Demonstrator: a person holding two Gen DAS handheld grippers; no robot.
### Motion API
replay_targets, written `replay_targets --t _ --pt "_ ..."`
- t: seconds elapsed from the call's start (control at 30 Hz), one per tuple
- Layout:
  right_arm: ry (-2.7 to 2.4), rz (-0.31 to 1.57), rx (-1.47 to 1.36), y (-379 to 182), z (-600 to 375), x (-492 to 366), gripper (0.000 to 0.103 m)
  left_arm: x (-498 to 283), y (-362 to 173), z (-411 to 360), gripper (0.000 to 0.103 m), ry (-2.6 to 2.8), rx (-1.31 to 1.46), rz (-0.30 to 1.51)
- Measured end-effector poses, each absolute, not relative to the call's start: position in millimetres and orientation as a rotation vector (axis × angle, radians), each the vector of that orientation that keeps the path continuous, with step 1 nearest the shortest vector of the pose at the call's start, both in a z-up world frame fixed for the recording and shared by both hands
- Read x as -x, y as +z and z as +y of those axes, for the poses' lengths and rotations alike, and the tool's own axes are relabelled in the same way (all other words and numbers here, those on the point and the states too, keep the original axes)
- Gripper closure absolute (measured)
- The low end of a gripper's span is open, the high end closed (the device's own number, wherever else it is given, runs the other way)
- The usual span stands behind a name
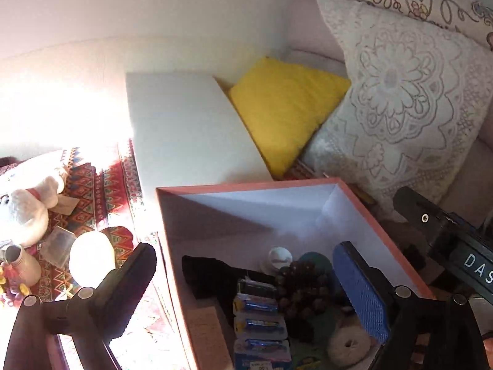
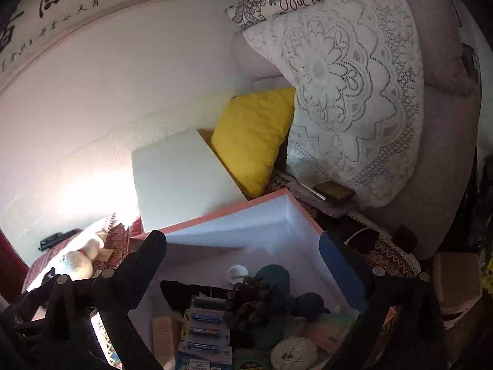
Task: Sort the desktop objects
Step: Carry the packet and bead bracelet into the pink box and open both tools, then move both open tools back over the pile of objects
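Pink-rimmed storage box point(image 1: 354, 197) sits on the patterned cloth, one corner pointing toward the yellow cushion point(image 1: 286, 108). Inside: battery blister pack point(image 1: 262, 323), long axis running front to back; dark grape bunch point(image 1: 303, 289); twine ball point(image 2: 294, 353). Price sticker "5.00" legible only in right view. Left view alone shows white plush toy point(image 1: 24, 203) up close and lettering "DAS" on right gripper's body. Left gripper point(image 1: 252, 277) and right gripper point(image 2: 246, 265) both spread wide, empty, above box.

Battery pack point(image 1: 260, 323), grapes point(image 1: 303, 293) and twine ball point(image 1: 348, 347) in box point(image 1: 246, 186), cushions point(image 1: 286, 108) behind
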State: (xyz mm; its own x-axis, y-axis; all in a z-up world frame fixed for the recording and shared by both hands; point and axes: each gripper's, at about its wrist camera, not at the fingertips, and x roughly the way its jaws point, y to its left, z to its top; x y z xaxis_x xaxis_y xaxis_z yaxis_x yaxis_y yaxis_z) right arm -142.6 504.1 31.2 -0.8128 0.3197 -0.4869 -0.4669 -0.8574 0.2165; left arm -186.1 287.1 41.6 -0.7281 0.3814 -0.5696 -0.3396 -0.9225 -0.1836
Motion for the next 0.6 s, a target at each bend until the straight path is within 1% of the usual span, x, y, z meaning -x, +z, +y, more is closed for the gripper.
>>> replay_targets --t 0.13,0.3,0.43,0.6 --pt "2.629 0.445 0.609 37 487 146 0.001 185 39 258 0.005 2.646 0.887 -0.1" --pt "2.706 0.378 0.637 39 447 164 0.001 171 29 205 0.004 2.732 0.919 -0.079" --pt "2.845 0.366 0.7 33 400 187 0.001 157 4 151 0.003 2.813 0.994 -0.029" --pt "3.036 0.354 0.875 10 326 225 0.001 143 -43 74 0.003 2.888 1.143 0.0"
